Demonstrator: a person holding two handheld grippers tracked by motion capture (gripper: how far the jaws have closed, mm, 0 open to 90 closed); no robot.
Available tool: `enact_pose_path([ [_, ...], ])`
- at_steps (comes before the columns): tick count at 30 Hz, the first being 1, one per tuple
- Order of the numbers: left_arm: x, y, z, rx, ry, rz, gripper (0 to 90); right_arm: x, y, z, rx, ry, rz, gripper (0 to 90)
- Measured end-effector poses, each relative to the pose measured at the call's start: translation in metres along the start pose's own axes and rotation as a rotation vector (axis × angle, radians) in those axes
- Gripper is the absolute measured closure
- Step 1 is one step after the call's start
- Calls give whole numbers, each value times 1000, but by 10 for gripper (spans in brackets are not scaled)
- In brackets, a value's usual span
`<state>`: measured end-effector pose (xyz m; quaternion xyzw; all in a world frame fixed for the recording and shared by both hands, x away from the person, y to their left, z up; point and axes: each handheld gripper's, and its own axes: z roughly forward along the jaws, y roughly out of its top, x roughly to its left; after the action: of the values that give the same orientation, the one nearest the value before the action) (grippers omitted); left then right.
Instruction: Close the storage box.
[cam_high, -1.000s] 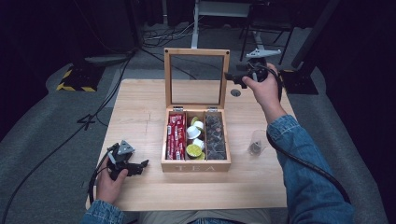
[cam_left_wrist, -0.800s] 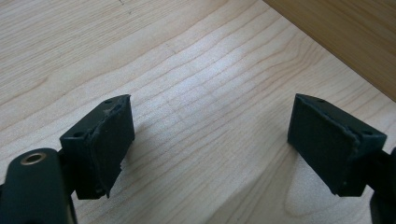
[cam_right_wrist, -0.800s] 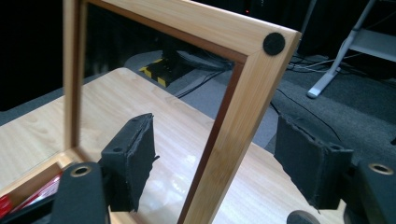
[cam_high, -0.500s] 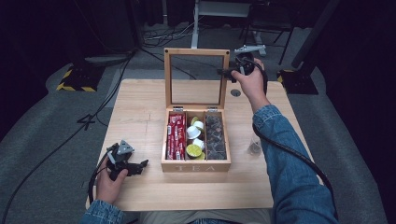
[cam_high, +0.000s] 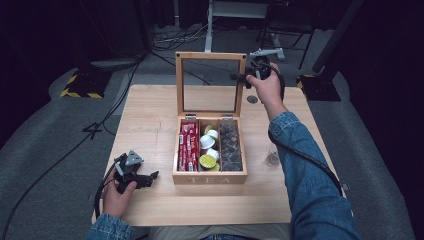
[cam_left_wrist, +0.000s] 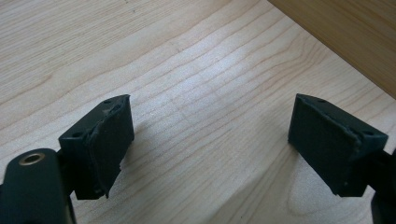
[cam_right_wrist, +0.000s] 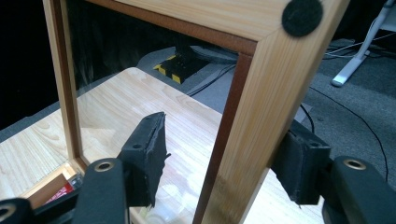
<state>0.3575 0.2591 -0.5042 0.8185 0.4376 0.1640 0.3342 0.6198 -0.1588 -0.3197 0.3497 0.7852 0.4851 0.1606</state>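
A wooden tea box (cam_high: 210, 177) stands mid-table with its glass-paned lid (cam_high: 210, 56) upright. Inside lie red packets (cam_high: 188, 145), white and green pods (cam_high: 207, 150) and dark pods (cam_high: 230, 145). My right gripper (cam_high: 240, 76) is at the top of the lid's right rail. In the right gripper view the lid frame (cam_right_wrist: 252, 93) passes between the jaws of the right gripper (cam_right_wrist: 227, 128), which is open: the left pad (cam_right_wrist: 149, 149) stands apart from the wood. My left gripper (cam_high: 150, 177) rests low on the table left of the box, and it (cam_left_wrist: 210, 121) is open over bare wood.
A small glass (cam_high: 272, 157) stands on the table right of the box. A dark round disc (cam_high: 252, 99) lies behind the box's right side. The box's wall (cam_left_wrist: 345, 32) is close to the left gripper. Cables and stands crowd the dark floor beyond the table.
My right gripper has moved left, from beside the lid to straddling its upper right rail. The left gripper has stayed in place.
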Motion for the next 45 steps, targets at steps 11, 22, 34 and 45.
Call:
enact_pose_path([
  [11,0,0,0,2,-1,1,147,14,3,-24,-24,20,-45,400],
  [22,1,1,0,5,0,5,138,34,8,-60,-24,32,-108,483],
  [34,1,1,0,6,0,6,138,50,-7,-85,-14,84,-141,601],
  [45,1,1,0,6,-1,6,137,76,-26,-111,16,88,-219,608],
])
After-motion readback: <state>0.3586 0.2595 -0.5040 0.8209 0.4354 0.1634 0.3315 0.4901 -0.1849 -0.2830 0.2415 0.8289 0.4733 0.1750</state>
